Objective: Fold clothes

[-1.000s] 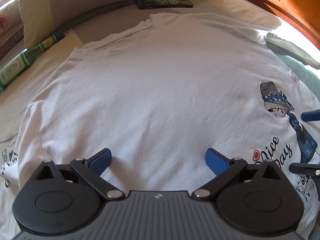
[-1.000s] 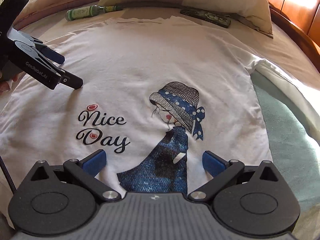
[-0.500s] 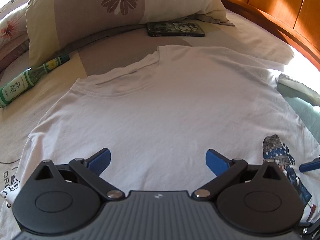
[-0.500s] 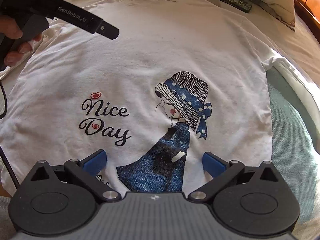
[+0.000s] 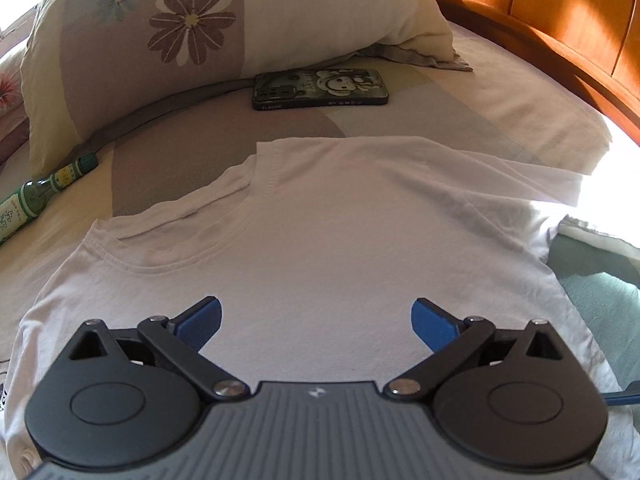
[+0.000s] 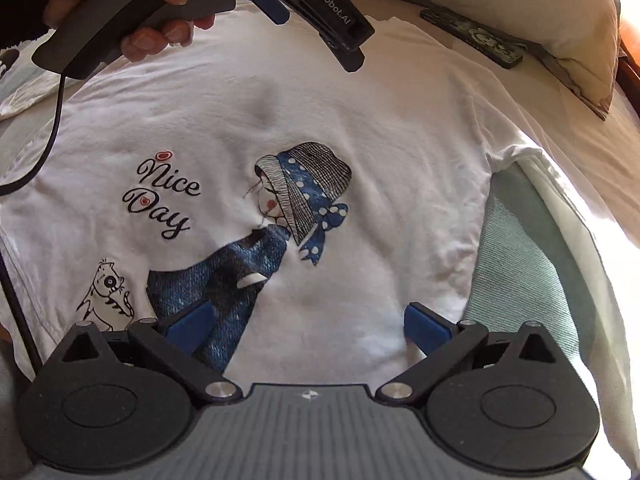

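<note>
1. Hovering low over the garment, the left gripper (image 5: 316,320) has its blue pads spread wide with nothing between them; the right gripper (image 6: 306,326) is likewise spread and empty.
2. The white T-shirt (image 5: 340,248) lies flat, print side up, filling the centre of both views, collar toward the pillow (image 5: 200,32) at the top of the frame.
3. Judgement: the fold has not begun; this is the approach to grasp points. The next move calls for each gripper to pinch an edge, likely shoulder and hem.
4. A hand (image 6: 132,4) at upper left of the right view holds the left tool angled down toward the collar.
5. A phone (image 5: 320,89) and a bottle (image 5: 44,186) lie beyond the shirt.
</note>
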Available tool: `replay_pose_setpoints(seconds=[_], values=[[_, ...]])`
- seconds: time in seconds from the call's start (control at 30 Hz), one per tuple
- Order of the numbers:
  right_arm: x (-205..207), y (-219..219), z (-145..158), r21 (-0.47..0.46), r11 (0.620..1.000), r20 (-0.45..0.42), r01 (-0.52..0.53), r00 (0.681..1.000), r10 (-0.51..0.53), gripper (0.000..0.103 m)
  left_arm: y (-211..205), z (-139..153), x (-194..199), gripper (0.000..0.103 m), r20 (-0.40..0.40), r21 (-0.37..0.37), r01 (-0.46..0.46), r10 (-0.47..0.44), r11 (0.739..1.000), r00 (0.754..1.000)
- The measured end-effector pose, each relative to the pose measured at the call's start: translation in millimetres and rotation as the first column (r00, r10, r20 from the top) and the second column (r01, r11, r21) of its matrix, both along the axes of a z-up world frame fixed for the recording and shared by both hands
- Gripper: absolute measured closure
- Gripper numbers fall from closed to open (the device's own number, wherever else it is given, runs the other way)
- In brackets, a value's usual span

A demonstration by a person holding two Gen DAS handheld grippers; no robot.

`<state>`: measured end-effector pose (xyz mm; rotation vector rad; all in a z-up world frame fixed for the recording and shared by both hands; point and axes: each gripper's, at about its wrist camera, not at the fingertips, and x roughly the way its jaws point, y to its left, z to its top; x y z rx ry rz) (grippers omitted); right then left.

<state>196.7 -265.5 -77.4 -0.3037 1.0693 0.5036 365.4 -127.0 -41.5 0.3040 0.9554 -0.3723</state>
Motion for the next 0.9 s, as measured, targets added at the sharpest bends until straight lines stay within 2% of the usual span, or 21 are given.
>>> replay_pose_setpoints(seconds=[0.1,0.2,0.3,0.37,0.47,0.63,0.83,0.9], values=[[4,-23,14,-0.029,0.999,0.087,0.033,0.996,-0.030,0.000,-10,-1,0,0.002,-0.010,0.011,0.000,0.000,1.000,1.000],[35,-43,27,-0.030,0.998,0.173,0.053,0.984,-0.047,0.000,-13,-6,1,0.002,-0.031,0.026,-0.032,0.032,0.999,0.999],[67,-63,40,-0.027,0.997,0.254,0.074,0.965,-0.065,0.000,-6,-20,-3,0.002,-0.101,0.071,-0.096,0.103,0.993,0.990],[95,-74,44,-0.001,0.994,0.247,0.107,0.963,-0.103,0.000,5,-28,-10,0.001,-0.149,0.054,-0.145,0.152,0.988,0.977],[132,-90,45,0.022,0.992,0.213,0.124,0.969,-0.126,0.000,17,-29,-20,0.001,-0.166,0.017,-0.213,0.213,0.977,0.963],[186,-111,36,0.111,0.990,0.049,0.083,0.995,-0.089,0.000,17,-25,-25,0.002,-0.159,-0.016,-0.188,0.183,0.982,0.970],[241,-127,34,0.177,0.982,-0.100,0.062,0.994,-0.045,0.000,1,-17,-25,0.003,-0.129,-0.034,-0.035,0.030,0.999,0.991],[258,-132,28,0.224,0.972,-0.172,0.076,0.984,-0.038,0.000,-3,-13,-24,0.004,-0.127,-0.068,0.013,-0.022,0.998,0.992]])
